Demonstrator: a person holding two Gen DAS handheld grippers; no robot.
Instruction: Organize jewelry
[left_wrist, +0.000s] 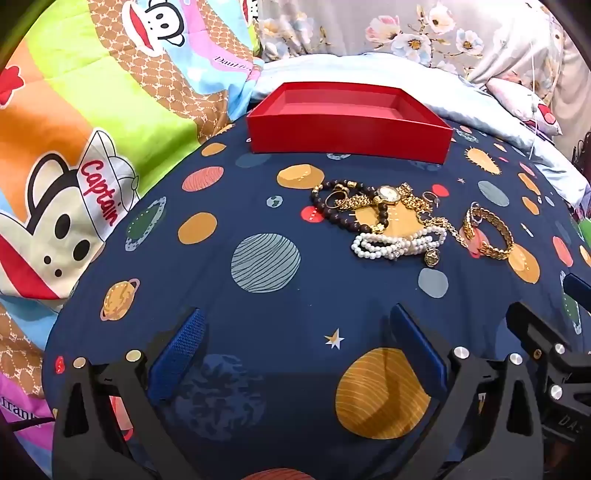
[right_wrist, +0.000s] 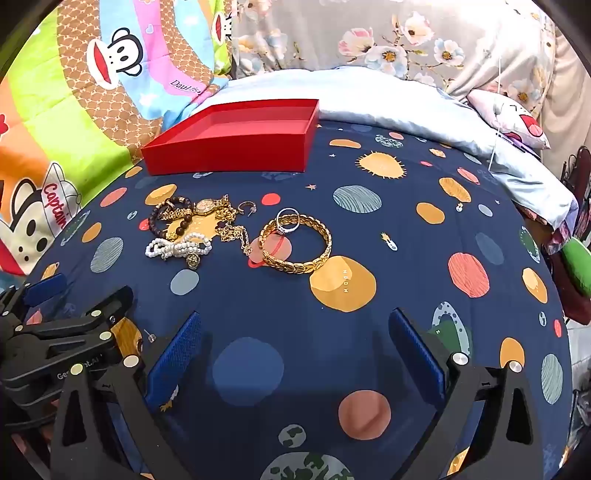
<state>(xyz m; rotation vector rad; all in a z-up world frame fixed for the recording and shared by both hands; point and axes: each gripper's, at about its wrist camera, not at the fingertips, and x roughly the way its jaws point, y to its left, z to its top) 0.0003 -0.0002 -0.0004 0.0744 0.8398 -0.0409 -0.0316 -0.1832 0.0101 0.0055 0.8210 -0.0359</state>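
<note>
Jewelry (right_wrist: 207, 229) tangles together (chains indistinguishable) beside red box (right_wrist: 236, 144).

Jewelry (left_wrist: 399, 218) before box (left_wrist: 347, 125).

Before my blue-padded tongs (left_wrist: 295, 350), a plain red box (left_wrist: 347, 138) sits on the navy planet-print bedsheet (left_wrist: 258, 206); nearer than the box lie a gold bangle (right_wrist: 295, 244), white pearls (left_wrist: 397, 244) and dark beads (left_wrist: 332, 210).

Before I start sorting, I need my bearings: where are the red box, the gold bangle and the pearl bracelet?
red box (left_wrist: 347, 140): left wrist view, on its front wall.
gold bangle (right_wrist: 306, 264): right wrist view, on its near band.
pearl bracelet (left_wrist: 391, 244): left wrist view, on the bead strands.
</note>
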